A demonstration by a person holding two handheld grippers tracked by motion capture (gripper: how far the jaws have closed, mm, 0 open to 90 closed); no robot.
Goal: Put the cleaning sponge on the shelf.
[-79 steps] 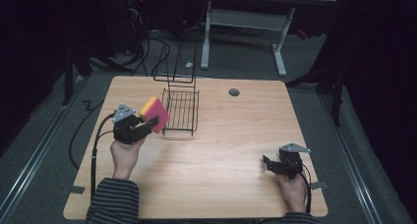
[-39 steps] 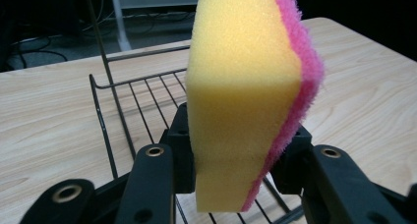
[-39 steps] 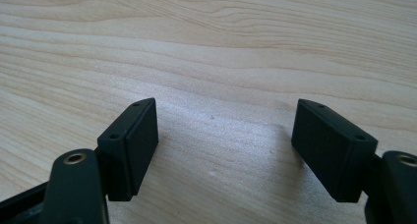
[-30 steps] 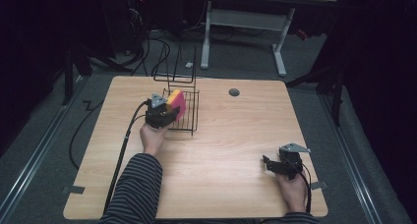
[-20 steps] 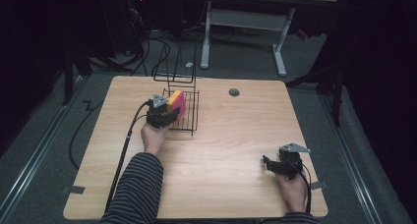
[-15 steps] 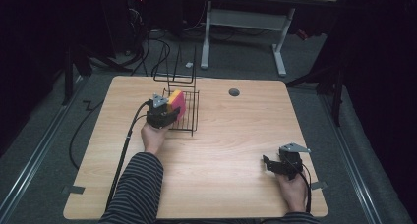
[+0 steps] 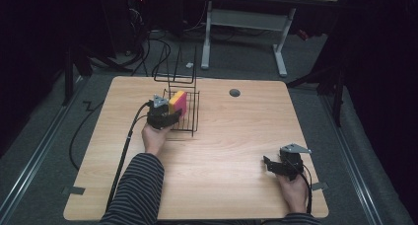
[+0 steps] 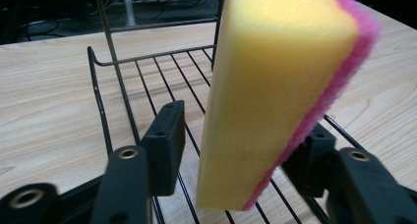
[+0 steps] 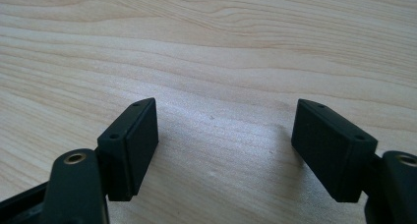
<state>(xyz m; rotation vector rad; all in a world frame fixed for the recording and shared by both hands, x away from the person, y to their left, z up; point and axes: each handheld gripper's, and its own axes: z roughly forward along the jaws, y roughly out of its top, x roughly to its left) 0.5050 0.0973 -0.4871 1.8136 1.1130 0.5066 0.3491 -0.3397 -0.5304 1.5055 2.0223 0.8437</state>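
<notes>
One sponge (image 8: 275, 96), one wire rack (image 7: 183, 111), two tongs.

text: none legible | labels: none | brands: none | numbers: none

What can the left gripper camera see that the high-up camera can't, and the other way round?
Left gripper view: the fuzzy pink layer of the sponge up close, and a gap between its yellow face and one black pad of the left gripper.
High view: the whole table, the right gripper near its front right corner, the striped sleeve and the floor cables.
Both: the yellow-and-pink sponge standing on edge in the black wire rack.
</notes>
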